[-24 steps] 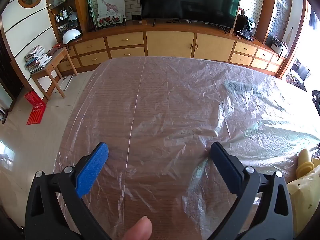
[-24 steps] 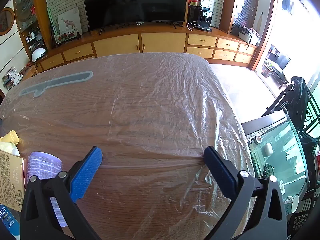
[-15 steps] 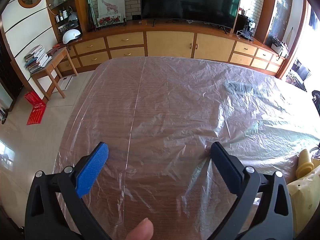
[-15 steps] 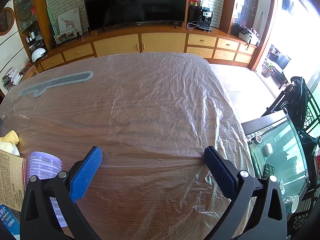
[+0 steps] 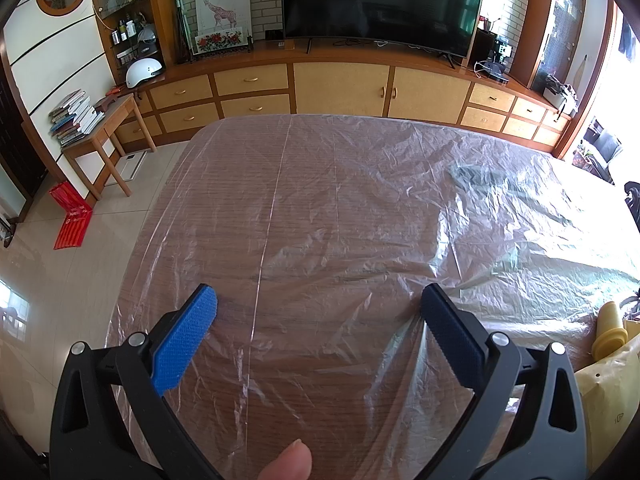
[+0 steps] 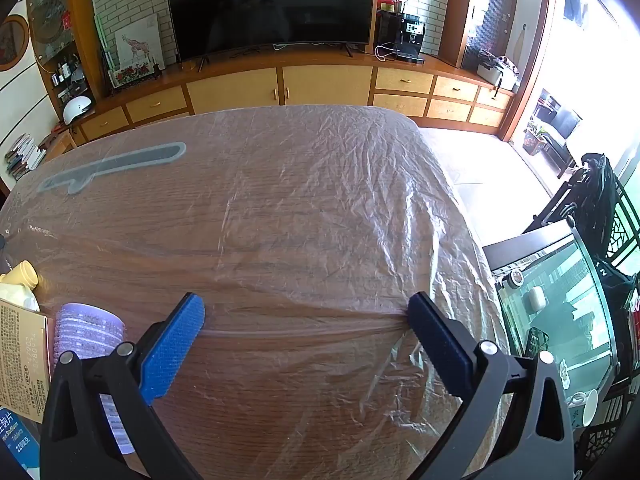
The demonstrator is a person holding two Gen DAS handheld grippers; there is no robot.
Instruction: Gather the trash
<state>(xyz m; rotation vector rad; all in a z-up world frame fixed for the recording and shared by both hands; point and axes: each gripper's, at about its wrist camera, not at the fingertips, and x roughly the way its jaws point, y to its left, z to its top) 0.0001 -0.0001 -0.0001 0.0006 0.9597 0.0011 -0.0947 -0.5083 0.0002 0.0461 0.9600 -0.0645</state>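
A wooden table (image 5: 320, 208) lies under a crinkled clear plastic sheet. My left gripper (image 5: 318, 306) hangs open over its left part, nothing between the blue pads; a person's fingertip (image 5: 290, 462) shows at the bottom. At the right edge of that view sit a yellow cup (image 5: 610, 332) and a yellow-tan package (image 5: 608, 400). My right gripper (image 6: 306, 308) is open over the table's right part (image 6: 320, 208). To its left lie a lilac ribbed cup stack (image 6: 88, 330), a tan printed box (image 6: 22, 360), a yellow cup (image 6: 24, 274) and a blue box (image 6: 16, 440).
A grey flat shape (image 6: 116, 164) lies under the plastic at the far left of the right wrist view. A glass tank (image 6: 560, 308) stands beside the table's right edge. A cabinet wall with a TV (image 5: 376, 0) runs behind; a side table with books (image 5: 100, 128) stands left.
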